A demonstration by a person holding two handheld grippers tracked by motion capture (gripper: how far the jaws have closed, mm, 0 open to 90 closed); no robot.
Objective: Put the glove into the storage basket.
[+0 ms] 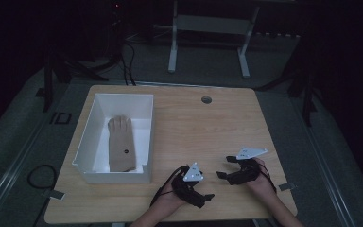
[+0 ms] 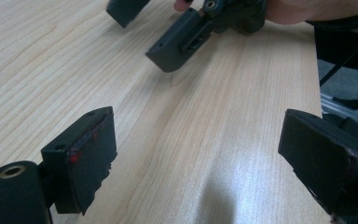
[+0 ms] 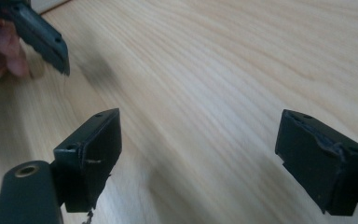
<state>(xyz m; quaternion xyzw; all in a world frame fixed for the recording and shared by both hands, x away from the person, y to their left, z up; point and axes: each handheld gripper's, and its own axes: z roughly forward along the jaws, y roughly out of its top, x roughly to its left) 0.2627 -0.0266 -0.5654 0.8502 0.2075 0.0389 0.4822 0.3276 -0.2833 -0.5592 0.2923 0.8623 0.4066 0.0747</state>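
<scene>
While both hands sit low at the near table edge, the left gripper (image 1: 210, 196) and right gripper (image 1: 223, 167) are spread wide, holding nothing. Bare table (image 1: 198, 127) lies between them and the work. Farther left, the tan glove (image 1: 122, 144) already lies flat inside the white box (image 1: 144, 176); placement looks finished.

Dim lab, lone wooden table (image 1: 208, 127), taped floor, equipment stands (image 1: 208, 42)
</scene>
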